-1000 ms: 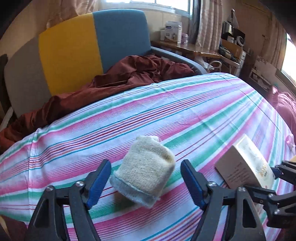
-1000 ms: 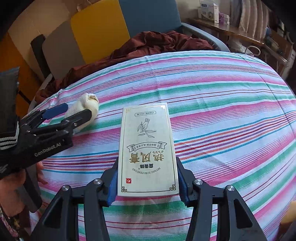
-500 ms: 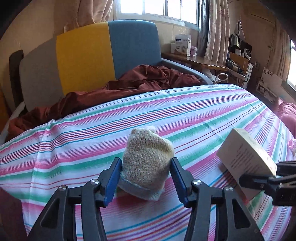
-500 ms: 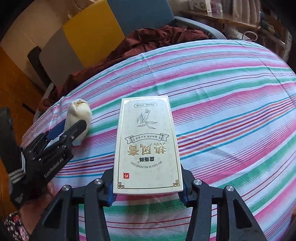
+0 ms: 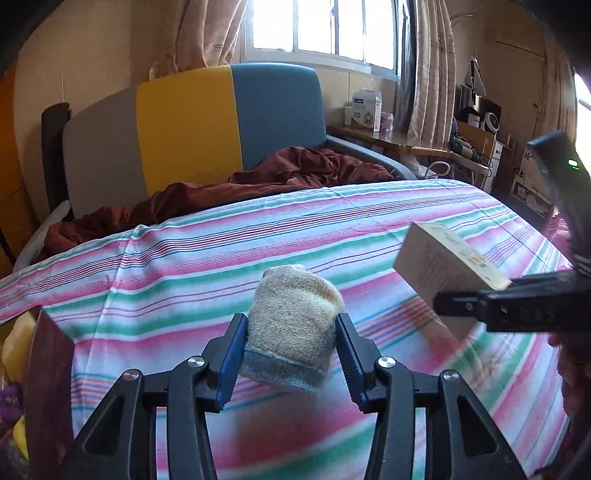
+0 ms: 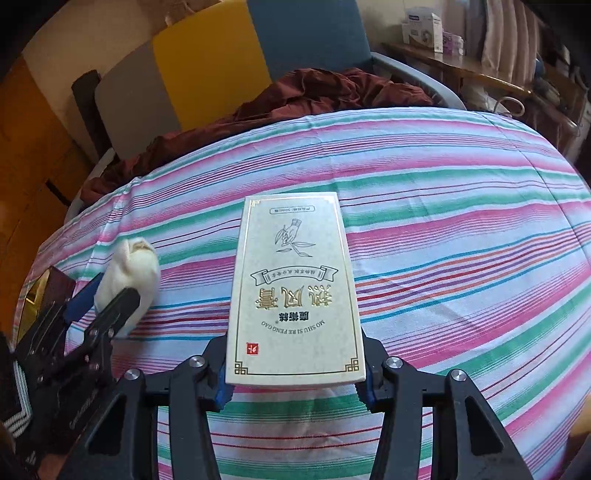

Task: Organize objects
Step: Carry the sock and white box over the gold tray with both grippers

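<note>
Nearest in the left wrist view, the left gripper [image 5: 290, 354] has its blue pads on both sides of a rolled beige sock [image 5: 293, 328]. The jaws are closing, the pads press the knit, and the sock is lifted off the striped bedsheet [image 5: 221, 258]. The sheet directly under the sock is blurred, so its stripes there are hard to read. At the lower left edge a dark reddish box [image 5: 48, 373] and something yellow are cut off by the frame; what they are I cannot tell.

In the right wrist view the right gripper [image 6: 295, 373] grips a cream carton [image 6: 293, 291] with gold print by its near end, jaws partly open to the width of the carton, which is held above the sheet. The pads are mostly hidden under the carton. From the left view only the side of the carton shows, and the person's hand at the right edge is cut off and dim.

Farther, a crumpled maroon cloth [image 5: 295, 170] lies at the far edge of the bed, before a grey, yellow and blue headboard [image 5: 192, 125]. Behind stand a wooden side table [image 5: 388, 138] with a white package [image 5: 364, 107], curtains and a bright window [image 5: 321, 26]. The cluttered shelf at the far right is too small to make out.
</note>
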Demonstrator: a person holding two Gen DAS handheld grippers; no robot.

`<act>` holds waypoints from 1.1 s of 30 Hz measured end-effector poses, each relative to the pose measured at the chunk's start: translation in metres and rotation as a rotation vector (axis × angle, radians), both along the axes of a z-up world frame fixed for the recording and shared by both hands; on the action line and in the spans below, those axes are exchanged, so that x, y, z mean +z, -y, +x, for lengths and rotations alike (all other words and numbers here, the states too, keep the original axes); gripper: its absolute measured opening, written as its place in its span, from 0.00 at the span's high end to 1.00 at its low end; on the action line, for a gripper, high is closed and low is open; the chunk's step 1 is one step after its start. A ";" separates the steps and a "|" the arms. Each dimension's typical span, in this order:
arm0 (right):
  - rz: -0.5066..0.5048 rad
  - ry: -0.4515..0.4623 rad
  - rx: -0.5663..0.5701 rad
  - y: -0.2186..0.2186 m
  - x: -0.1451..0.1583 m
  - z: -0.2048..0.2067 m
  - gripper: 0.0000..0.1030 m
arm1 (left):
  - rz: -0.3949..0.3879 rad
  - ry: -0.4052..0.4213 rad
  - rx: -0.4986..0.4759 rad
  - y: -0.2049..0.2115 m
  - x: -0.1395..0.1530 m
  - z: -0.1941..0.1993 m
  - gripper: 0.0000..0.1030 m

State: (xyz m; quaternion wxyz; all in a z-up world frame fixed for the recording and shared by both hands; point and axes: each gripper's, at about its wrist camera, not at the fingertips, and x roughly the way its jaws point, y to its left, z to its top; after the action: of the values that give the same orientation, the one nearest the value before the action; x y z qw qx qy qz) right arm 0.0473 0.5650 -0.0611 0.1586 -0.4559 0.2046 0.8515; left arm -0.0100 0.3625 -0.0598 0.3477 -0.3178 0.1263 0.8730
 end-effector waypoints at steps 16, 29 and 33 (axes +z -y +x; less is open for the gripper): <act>0.042 -0.028 0.124 0.041 -0.003 -0.005 0.50 | 0.125 0.123 0.012 0.088 0.009 0.056 0.53; 0.007 -0.159 0.279 0.083 0.011 -0.002 0.50 | 0.164 0.030 0.072 0.202 0.052 0.067 0.53; 0.006 -0.191 0.307 0.094 0.018 0.003 0.50 | 0.161 0.029 0.108 0.240 0.055 0.060 0.53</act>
State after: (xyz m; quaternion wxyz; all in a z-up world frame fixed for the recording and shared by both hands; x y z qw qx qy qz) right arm 0.0504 0.4714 -0.0430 0.0082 -0.3982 0.1443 0.9058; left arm 0.0498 0.1222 -0.0051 0.3264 -0.3077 0.0335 0.8931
